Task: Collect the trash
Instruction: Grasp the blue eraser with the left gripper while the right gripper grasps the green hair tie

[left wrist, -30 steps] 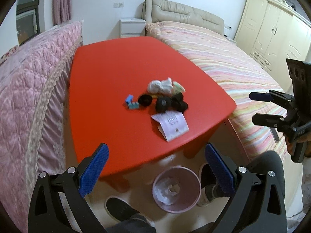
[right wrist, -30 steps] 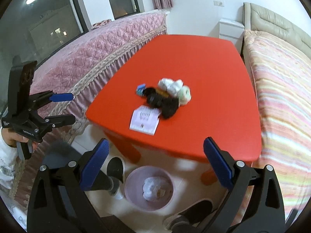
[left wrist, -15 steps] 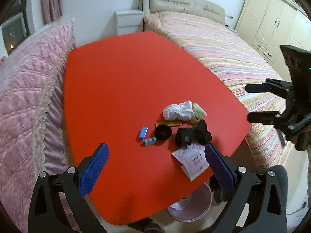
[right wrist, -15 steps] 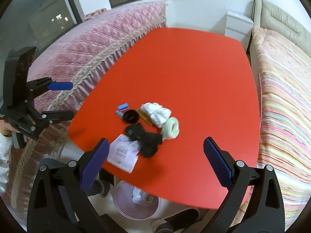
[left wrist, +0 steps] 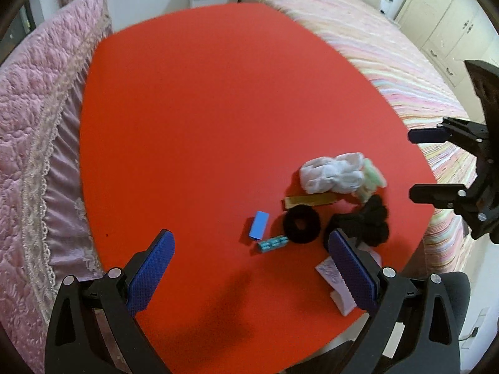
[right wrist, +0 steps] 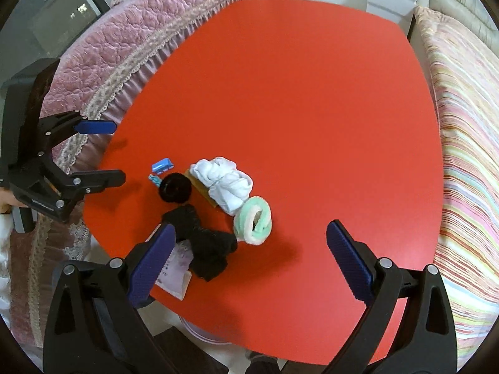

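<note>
A red desk [left wrist: 193, 118] stands between a pink quilted bed [left wrist: 34, 131] and a striped bed [left wrist: 389, 62], and all the clutter sits in one cluster near its front edge. The left claw [left wrist: 249, 268] hangs above that edge with its blue pads spread wide and nothing between them; the right claw [right wrist: 249, 258] is just as wide open and empty — it hovers over the same pile from the other side. In the pile, a white crumpled cloth [right wrist: 224, 187] lies against a pale green ring [right wrist: 254, 224], with a tan strip [left wrist: 310, 201] tucked under the cloth's near side. A black ring [left wrist: 302, 224] sits beside a small blue block [left wrist: 259, 225] and a smaller teal piece [left wrist: 273, 243], the two just apart. A black bundle of fabric [right wrist: 202, 243] lies partly over a white paper slip [right wrist: 174, 272] at the desk's edge. Below that edge, the rim of a pink bin [right wrist: 202, 333] shows on the floor — its contents cannot be made out.
</note>
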{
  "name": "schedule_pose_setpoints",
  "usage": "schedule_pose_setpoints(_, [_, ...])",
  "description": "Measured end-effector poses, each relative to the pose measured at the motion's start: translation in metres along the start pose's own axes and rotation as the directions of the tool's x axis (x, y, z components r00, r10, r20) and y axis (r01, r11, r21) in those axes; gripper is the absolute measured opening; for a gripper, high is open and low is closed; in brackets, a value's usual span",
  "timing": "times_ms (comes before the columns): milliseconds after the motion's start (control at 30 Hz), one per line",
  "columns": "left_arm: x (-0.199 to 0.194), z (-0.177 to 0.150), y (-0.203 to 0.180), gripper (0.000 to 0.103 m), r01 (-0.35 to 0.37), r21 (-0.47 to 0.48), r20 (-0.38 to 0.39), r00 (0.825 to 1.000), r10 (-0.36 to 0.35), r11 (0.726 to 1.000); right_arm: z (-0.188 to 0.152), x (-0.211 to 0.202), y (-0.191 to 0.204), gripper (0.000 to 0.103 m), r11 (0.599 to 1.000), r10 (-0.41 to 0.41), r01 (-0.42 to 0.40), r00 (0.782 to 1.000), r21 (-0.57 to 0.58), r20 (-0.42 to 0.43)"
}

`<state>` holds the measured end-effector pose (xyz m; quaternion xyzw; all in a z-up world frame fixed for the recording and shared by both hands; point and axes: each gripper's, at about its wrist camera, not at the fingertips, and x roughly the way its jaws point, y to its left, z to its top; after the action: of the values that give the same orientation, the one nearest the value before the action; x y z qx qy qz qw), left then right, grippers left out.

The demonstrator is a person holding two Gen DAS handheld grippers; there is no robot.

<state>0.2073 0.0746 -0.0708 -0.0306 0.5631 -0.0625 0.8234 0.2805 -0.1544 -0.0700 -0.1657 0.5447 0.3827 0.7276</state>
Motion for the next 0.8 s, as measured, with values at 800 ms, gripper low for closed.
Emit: schedule_pose_setpoints(800, [0.049, 0.011, 0.016, 0.072, -0.014, 0.024, -0.095, 0.995, 0.016, 1.0, 0.009, 0.046, -0.01, 0.056, 1.0, 0.021, -0.022, 0.995, -0.002, -0.1])
